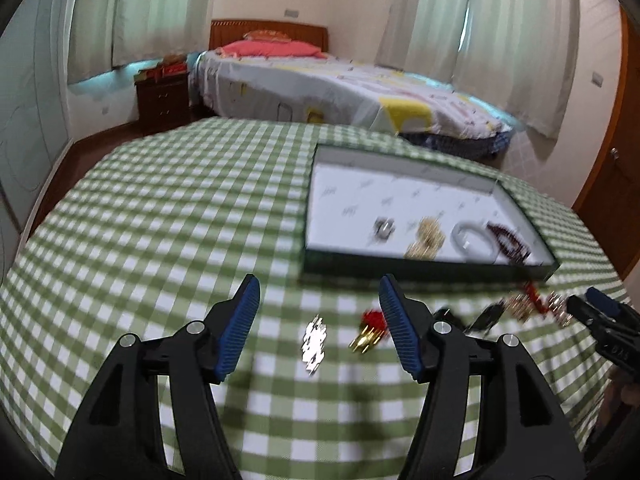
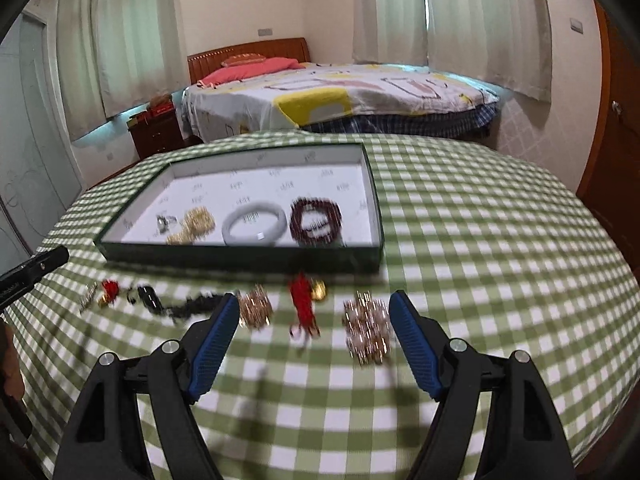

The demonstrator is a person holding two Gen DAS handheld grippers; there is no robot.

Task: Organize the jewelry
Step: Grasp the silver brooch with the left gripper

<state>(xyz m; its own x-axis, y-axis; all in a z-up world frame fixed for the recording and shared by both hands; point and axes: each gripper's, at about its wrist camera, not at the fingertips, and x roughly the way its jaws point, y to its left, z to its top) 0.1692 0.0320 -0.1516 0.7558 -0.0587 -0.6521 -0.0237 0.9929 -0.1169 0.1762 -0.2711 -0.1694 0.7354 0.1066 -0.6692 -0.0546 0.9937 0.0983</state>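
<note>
The left hand-held gripper points forward and slightly down, its jaws spread wide with nothing between the blue ribbed pads. The right hand-held gripper is posed the same way, jaws spread wide and gripping nothing, blue pads facing each other across the gap. In the left wrist view the right one's tip shows at the far right edge; in the right wrist view the left one's black tip enters from the left edge. They sit side by side, apart.
</note>
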